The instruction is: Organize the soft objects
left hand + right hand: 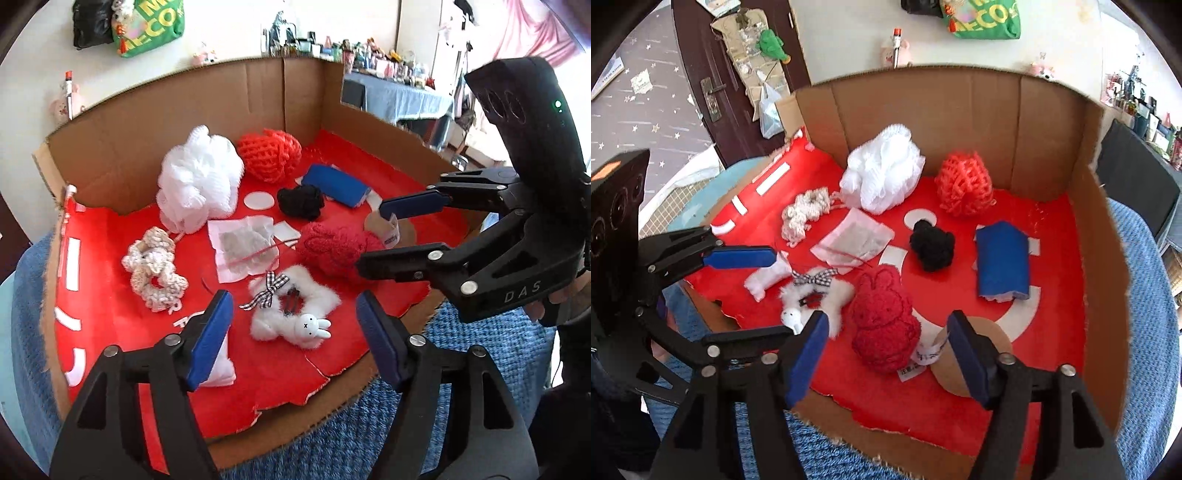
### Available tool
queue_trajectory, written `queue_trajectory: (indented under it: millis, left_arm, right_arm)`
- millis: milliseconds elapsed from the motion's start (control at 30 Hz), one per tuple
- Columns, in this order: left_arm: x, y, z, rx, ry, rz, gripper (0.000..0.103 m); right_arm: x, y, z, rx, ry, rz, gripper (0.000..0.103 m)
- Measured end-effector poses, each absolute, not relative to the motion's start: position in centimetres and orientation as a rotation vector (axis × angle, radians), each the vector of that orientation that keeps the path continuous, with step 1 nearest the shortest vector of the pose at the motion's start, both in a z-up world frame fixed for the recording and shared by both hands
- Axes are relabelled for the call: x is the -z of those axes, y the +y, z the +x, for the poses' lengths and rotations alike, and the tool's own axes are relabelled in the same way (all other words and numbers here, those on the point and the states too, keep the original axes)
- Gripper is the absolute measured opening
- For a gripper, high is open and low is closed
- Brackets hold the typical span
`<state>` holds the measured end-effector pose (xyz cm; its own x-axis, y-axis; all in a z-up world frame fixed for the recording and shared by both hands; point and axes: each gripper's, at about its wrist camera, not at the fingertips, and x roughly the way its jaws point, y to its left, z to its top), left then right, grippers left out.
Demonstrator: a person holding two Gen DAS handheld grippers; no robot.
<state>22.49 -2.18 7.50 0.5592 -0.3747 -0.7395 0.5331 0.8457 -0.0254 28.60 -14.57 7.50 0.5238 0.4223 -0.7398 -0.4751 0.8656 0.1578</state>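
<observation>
Soft objects lie on a red sheet point(122, 325) inside a cardboard box point(1027, 122). A white fluffy scrunchie with a rabbit head point(295, 314) lies just beyond my open, empty left gripper point(291, 343). A red knitted rabbit point(884, 325) lies between the open jaws of my right gripper point(886, 350), which is empty and also shows in the left wrist view point(373, 236). Farther back are a white mesh puff point(197, 181), an orange mesh puff point(269, 155), a black scrunchie point(301, 201), a blue folded cloth point(340, 184), a cream scrunchie point(155, 269) and a white sachet point(242, 247).
A cardboard tape roll point(964, 354) stands by the right gripper's right finger. A folded white cloth point(766, 278) lies at the near left edge. The box walls rise at the back and right. A blue blanket point(1145, 295) lies under the box.
</observation>
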Motion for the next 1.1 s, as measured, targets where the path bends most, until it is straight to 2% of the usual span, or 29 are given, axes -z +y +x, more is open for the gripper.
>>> queue_trajectory:
  millis: [33,167,300,433,733,1100]
  left_arm:
    - [-7.8,-1.9,22.3,0.536,0.809,0.204,0.071]
    - [-9.3,-1.1,21.0,0.511,0.761,0.160,0.074]
    - [-10.6,-0.1,20.0,0.473,0.714,0.100,0.082]
    - [-11.3,0.7,19.4,0.359,0.645,0.047,0.087]
    - [-9.7,0.9,19.8,0.112,0.517,0.028,0.089]
    - [-7.1,0.4,21.0,0.081,0.527,0.033,0.089]
  right_arm:
    - [-7.8,-14.8,28.4,-0.532,0.857,-0.063,0.080]
    - [-9.5,-15.4,27.2,-0.509,0.806,-0.055,0.086]
    - [-11.0,-15.7,25.9,-0.469,0.751,-0.056,0.099]
    - [-11.6,-15.6,24.8,-0.391,0.682,-0.065,0.103]
    - [-9.2,-15.1,24.4,-0.179,0.520,-0.087,0.103]
    - [-7.3,-15.5,25.1,-0.131,0.512,-0.075,0.103]
